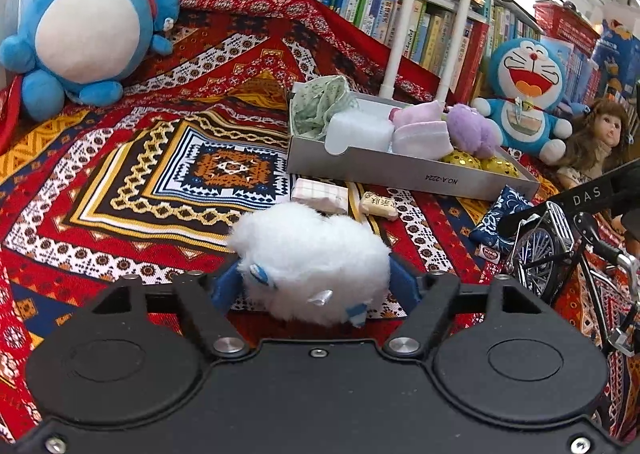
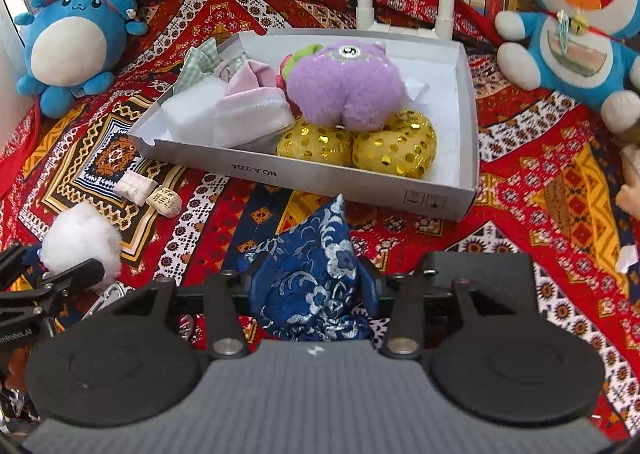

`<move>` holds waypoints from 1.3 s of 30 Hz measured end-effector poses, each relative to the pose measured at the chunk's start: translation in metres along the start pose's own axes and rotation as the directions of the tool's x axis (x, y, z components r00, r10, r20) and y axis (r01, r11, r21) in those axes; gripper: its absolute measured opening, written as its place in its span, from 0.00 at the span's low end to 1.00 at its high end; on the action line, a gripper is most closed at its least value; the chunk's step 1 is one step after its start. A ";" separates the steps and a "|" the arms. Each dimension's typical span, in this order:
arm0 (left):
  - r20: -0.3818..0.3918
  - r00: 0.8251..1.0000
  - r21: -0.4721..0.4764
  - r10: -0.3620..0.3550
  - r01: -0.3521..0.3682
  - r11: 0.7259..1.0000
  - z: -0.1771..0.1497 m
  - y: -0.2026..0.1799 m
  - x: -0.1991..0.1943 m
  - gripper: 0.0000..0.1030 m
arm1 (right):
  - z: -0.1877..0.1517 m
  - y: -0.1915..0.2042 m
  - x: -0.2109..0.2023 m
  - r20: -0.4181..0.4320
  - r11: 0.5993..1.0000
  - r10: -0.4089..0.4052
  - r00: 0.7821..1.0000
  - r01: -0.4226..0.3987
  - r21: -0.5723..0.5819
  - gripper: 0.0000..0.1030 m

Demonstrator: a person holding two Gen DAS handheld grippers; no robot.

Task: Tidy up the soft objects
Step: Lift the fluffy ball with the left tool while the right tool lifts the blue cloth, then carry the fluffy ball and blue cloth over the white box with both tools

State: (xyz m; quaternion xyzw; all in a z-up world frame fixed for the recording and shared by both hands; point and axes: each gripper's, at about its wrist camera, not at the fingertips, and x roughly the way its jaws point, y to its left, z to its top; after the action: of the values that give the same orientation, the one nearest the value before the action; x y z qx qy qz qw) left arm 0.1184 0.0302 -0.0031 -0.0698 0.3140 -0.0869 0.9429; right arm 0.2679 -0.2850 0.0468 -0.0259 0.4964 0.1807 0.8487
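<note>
The grey cardboard tray (image 2: 467, 102) reads "NO.A-2224" upside down on its front wall at twelve o'clock on the red patterned cloth (image 1: 132, 158) before bookshelves – the left gripper (image 1: 316, 286) brackets a fluffy white plush (image 1: 312, 254), the right gripper (image 2: 312, 286) a blue brocade pouch (image 2: 308, 278), fingertips hidden, grip unclear.

White fluffy toy (image 1: 312, 266), blue silver-flowered pouch (image 2: 312, 278)

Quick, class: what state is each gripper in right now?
Left gripper: closed on the white plush.
Right gripper: open, with the blue pouch between its jaws, apparently not pinched.
</note>
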 end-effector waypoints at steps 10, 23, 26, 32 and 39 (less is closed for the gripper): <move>0.031 0.999 0.006 0.018 -0.019 1.000 0.015 -0.005 -0.012 0.64 | -0.002 0.007 -0.018 0.023 1.000 0.019 1.000 -0.019 0.015 0.35; 0.090 0.996 0.060 -0.019 0.013 0.998 0.055 -0.020 -0.027 0.64 | 0.010 0.012 -0.062 0.156 1.000 0.002 0.988 -0.006 0.027 0.33; 0.106 0.994 0.078 -0.041 0.033 0.996 0.067 -0.026 -0.028 0.64 | 0.015 0.015 -0.072 0.200 1.000 -0.008 0.980 0.002 0.027 0.33; 0.151 0.983 0.115 -0.107 0.090 0.989 0.089 -0.038 -0.028 0.64 | 0.022 0.014 -0.086 0.289 0.997 -0.026 0.957 0.005 0.075 0.33; 0.158 0.975 0.125 -0.158 0.139 0.982 0.115 -0.046 -0.014 0.64 | 0.028 0.011 -0.087 0.359 0.992 -0.039 0.933 -0.005 0.122 0.34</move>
State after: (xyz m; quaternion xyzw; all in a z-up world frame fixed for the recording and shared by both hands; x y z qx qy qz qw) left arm 0.1714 -0.0026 0.1052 -0.0467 0.2220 -0.1687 0.9592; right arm 0.2493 -0.2932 0.1365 0.0550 0.3422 0.1445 0.9268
